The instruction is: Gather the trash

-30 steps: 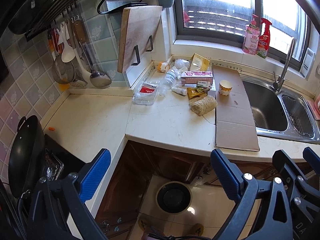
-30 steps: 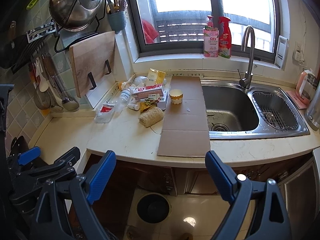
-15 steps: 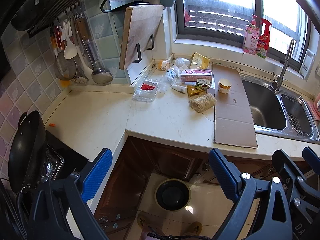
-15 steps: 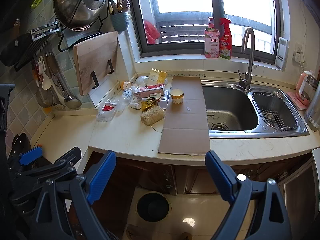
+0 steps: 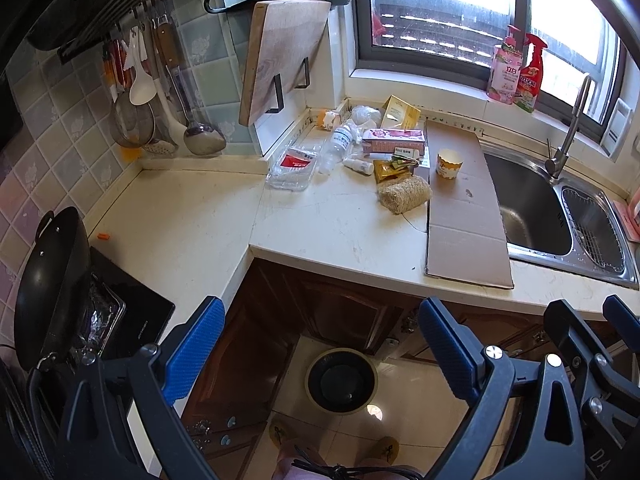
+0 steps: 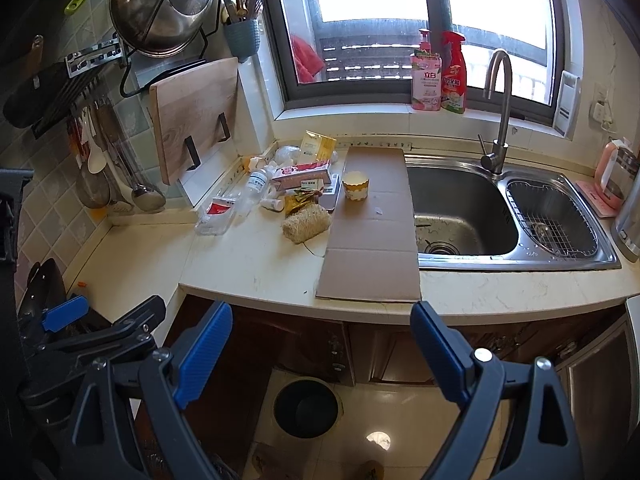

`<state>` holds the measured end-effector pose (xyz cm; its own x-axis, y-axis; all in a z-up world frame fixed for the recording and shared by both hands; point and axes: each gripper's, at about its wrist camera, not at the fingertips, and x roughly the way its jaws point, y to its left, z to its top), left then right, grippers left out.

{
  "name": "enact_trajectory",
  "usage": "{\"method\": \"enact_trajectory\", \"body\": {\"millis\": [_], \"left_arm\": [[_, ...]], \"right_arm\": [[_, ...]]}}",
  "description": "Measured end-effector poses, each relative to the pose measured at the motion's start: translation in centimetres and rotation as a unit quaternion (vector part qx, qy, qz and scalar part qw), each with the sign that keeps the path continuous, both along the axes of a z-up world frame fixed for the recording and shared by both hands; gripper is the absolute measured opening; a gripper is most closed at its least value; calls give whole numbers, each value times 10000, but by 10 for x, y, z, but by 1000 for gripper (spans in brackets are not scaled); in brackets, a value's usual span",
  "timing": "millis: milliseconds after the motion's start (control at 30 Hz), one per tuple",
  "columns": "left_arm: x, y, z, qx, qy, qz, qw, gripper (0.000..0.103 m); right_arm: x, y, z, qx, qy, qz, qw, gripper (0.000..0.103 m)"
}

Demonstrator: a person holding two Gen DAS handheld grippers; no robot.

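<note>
Both tongs [image 5: 320, 348] [image 6: 320, 346] agape, empty, short of the countertop [image 6: 248, 264] edge.

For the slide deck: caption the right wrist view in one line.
Open right gripper above the floor bin, facing countertop trash beside flattened cardboard and the sink.

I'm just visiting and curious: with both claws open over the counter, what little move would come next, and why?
Probably the right gripper reaching forward toward the paper cup on the cardboard sheet. Both grippers are open, empty and short of the counter edge, the cup stands alone, and the bin waits on the floor below.
</note>
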<state>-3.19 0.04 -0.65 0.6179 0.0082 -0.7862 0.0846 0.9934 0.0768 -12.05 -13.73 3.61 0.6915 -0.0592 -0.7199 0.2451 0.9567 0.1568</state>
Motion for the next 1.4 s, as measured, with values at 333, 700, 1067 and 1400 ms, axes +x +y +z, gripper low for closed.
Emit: {"method": "enact_trajectory", "body": {"millis": [333,700,1067,1400], "left_arm": [[-2,-4,0,0,-14,32,10000,97],[-12,-23,-3,-102,58,83,9999,97],[-18,-50,-8,-232,251,26,9994,97],[6,-66,-9,-226,320,-432,9983,98]], "right_arm": [[-1,-10,0,57,-47,59,10000,92],[-6,-28,0,149,-65,184,9997,92],[-10,-56,-3,177,-71,455,9988,92],[6,-92,-8,156,-64,209,9996,91]]}}
